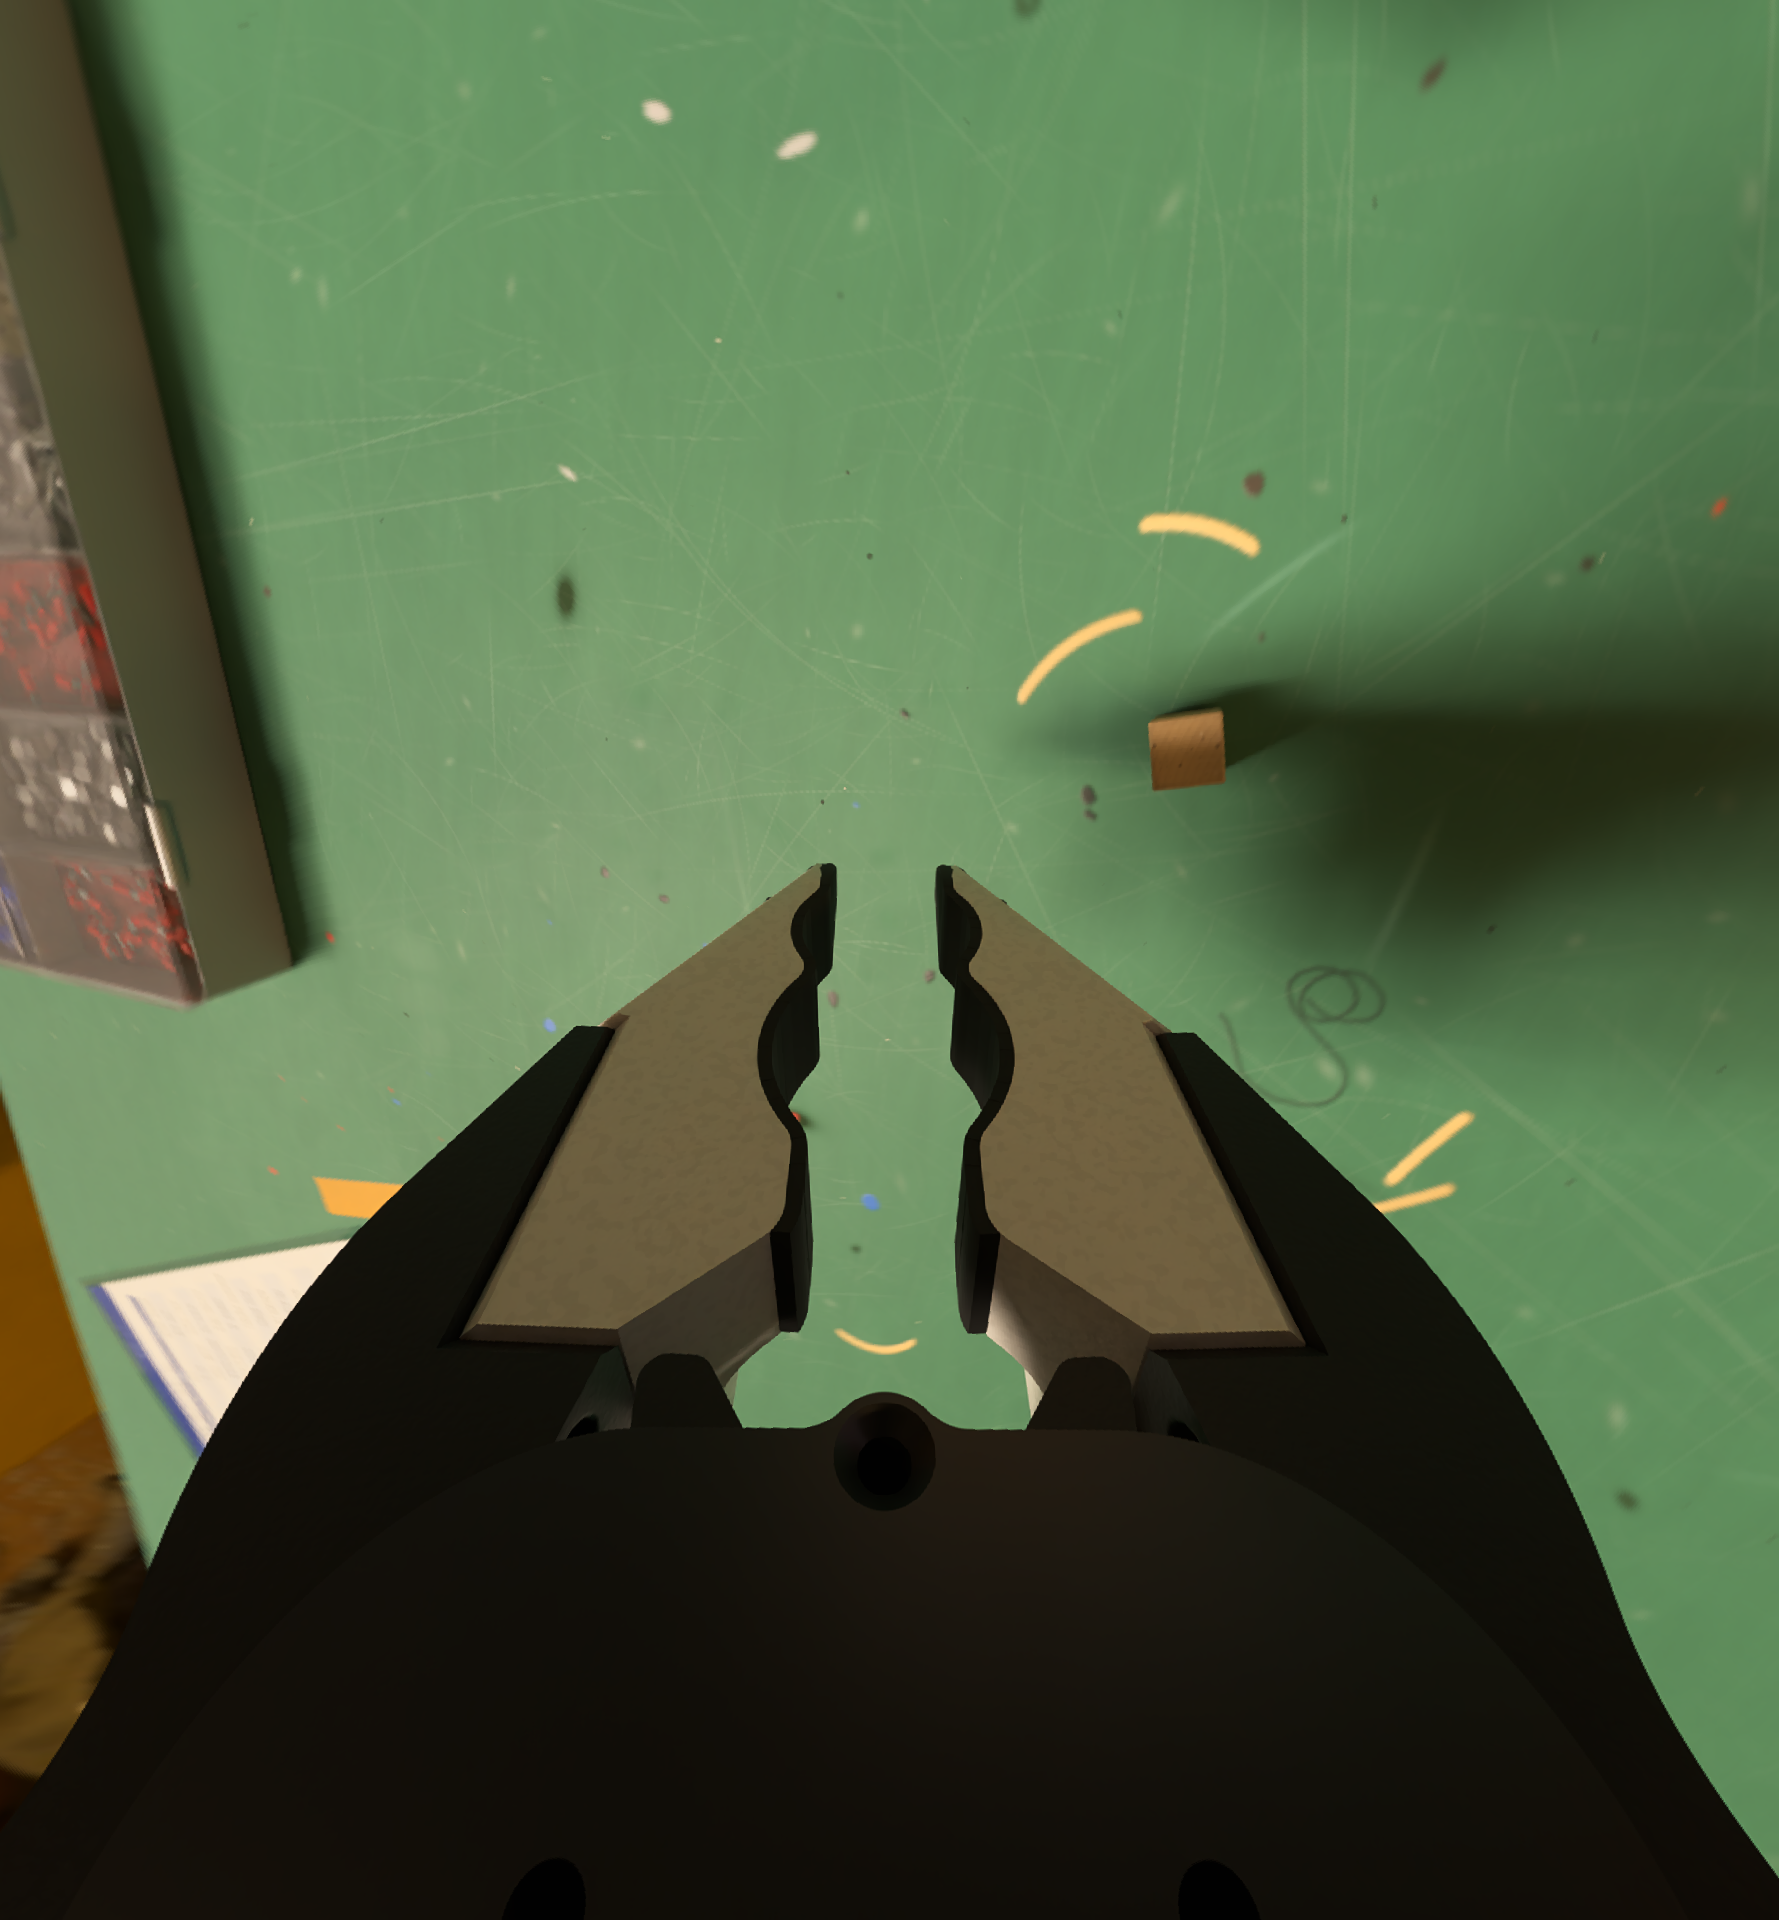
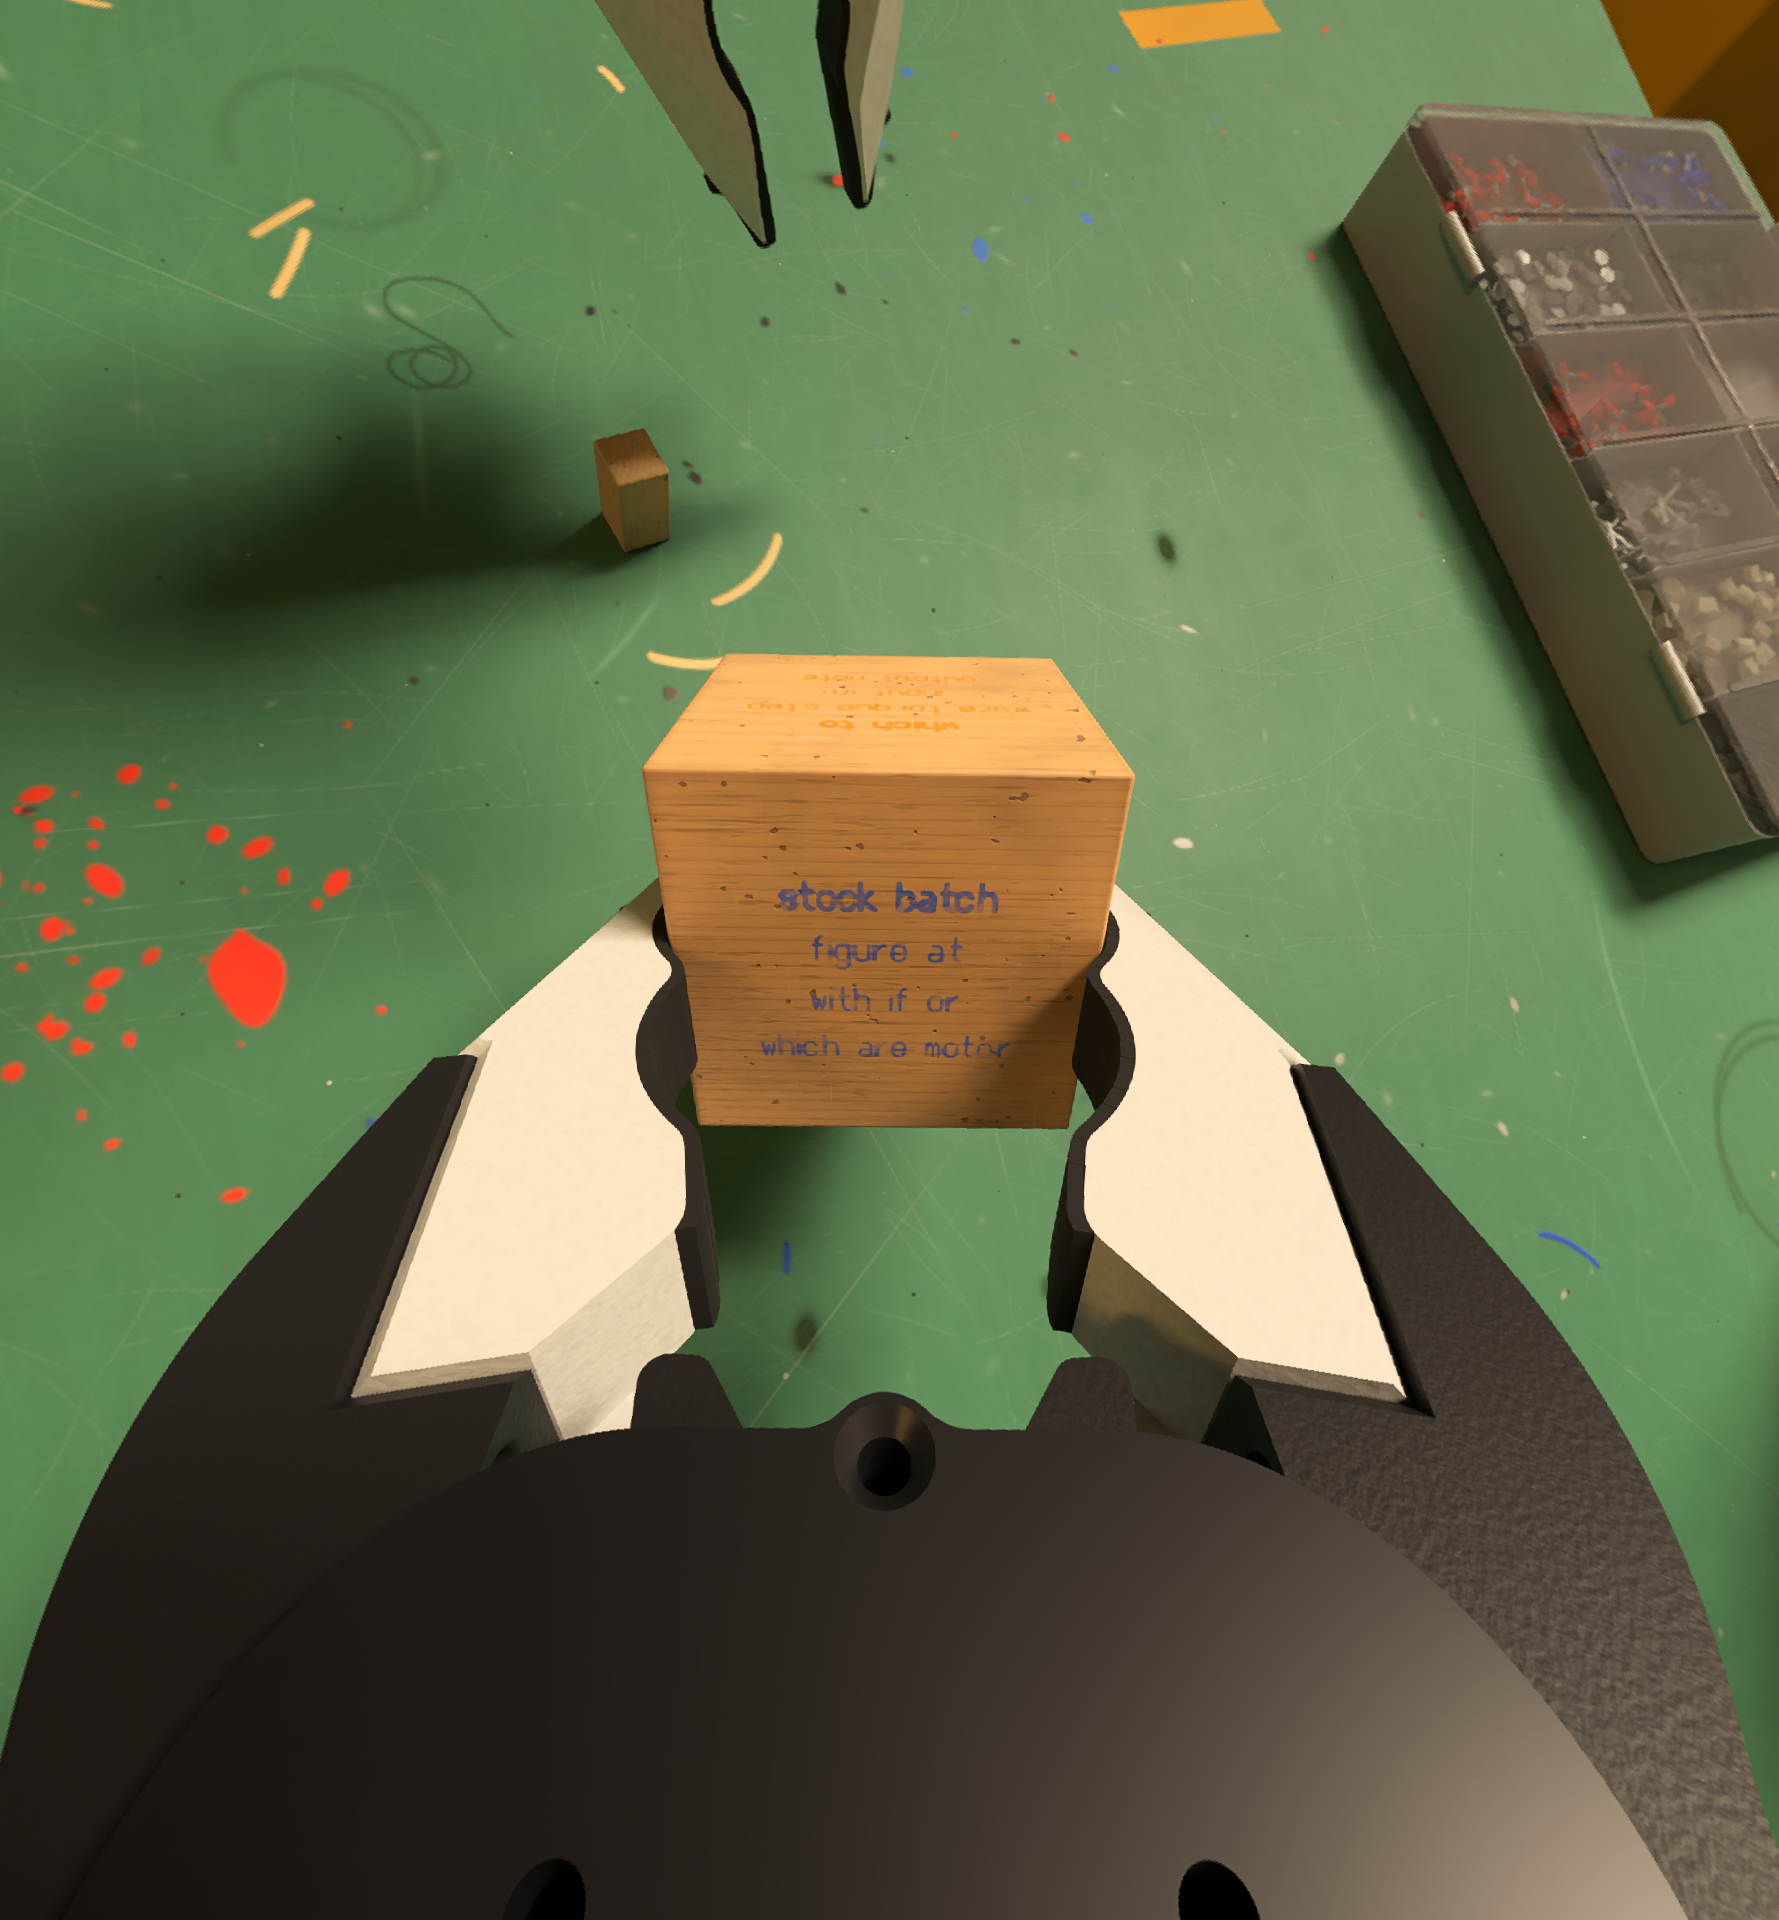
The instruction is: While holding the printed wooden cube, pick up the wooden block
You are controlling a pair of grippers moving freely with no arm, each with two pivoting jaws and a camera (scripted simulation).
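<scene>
Clamped between the pale fingers of the right gripper (image 2: 885,997), the printed wooden cube (image 2: 885,883) sits lifted clear of the green table (image 2: 1228,540); both its sides press against the dark inner pads, and printed lines cover its near face and top. Beyond it, to the left, the small wooden block (image 2: 633,488) stands upright on the table at the edge of a broad shadow, apart from both grippers. A curved yellow mark lies just beside it. Farther off, the left gripper's fingers hang pointing down over the table near the top of the right wrist view.

From the left wrist view, the left gripper (image 1: 885,878) has its jaws parted by a narrow gap with nothing between them, only bare green table showing through. The wooden block (image 1: 1186,748) lies ahead and to the right of its fingertips, not touching them.

A grey compartment box (image 2: 1633,457) with red, blue and white small parts rests on the table's far side. Red paint splatter (image 2: 241,977) marks the table to the left of the right gripper.
</scene>
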